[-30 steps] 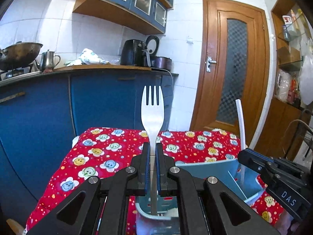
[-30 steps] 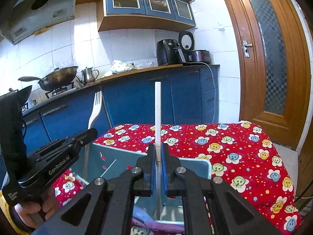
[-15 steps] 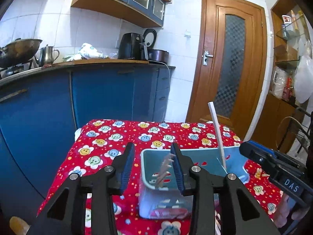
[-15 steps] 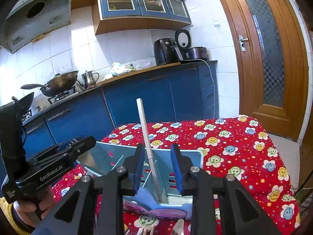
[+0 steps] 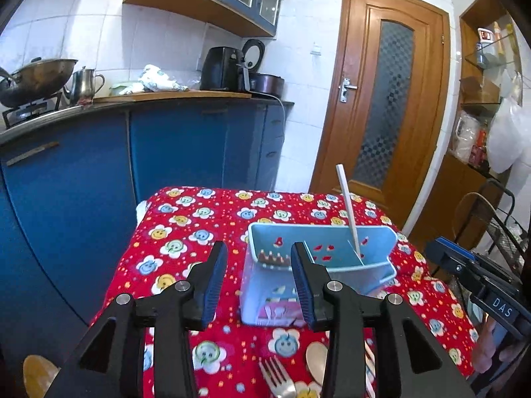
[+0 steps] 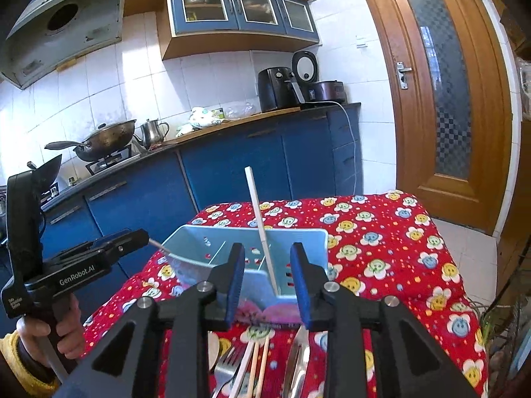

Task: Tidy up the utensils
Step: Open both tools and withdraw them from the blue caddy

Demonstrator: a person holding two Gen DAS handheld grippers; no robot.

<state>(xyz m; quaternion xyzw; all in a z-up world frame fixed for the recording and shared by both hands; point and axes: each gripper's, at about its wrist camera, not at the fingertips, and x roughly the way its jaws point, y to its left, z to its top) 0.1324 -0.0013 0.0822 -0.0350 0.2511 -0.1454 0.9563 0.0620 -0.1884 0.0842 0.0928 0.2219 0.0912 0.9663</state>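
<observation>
A light blue utensil holder (image 5: pixel 318 258) (image 6: pixel 252 248) stands on the red flowered tablecloth (image 5: pixel 186 232). A white chopstick (image 5: pixel 346 209) (image 6: pixel 262 232) leans upright in it. The fork tines (image 5: pixel 270 258) just show at the holder's left rim. My left gripper (image 5: pixel 259 282) is open and empty just before the holder. My right gripper (image 6: pixel 267 277) is open and empty in front of the holder. Loose on the cloth lie a fork (image 6: pixel 227 361), chopsticks (image 6: pixel 257 358) and a knife (image 6: pixel 298 358).
Another fork (image 5: pixel 277 378) and a spoon (image 5: pixel 317 358) lie near the table's front edge in the left wrist view. Blue cabinets (image 5: pixel 186 146) stand behind the table. A wooden door (image 5: pixel 381 106) is at the right. A wire rack (image 5: pixel 494 219) stands by the table's right side.
Both grippers opened, the left releasing the fork and the right the white chopstick into the holder. Both then pulled back from it.
</observation>
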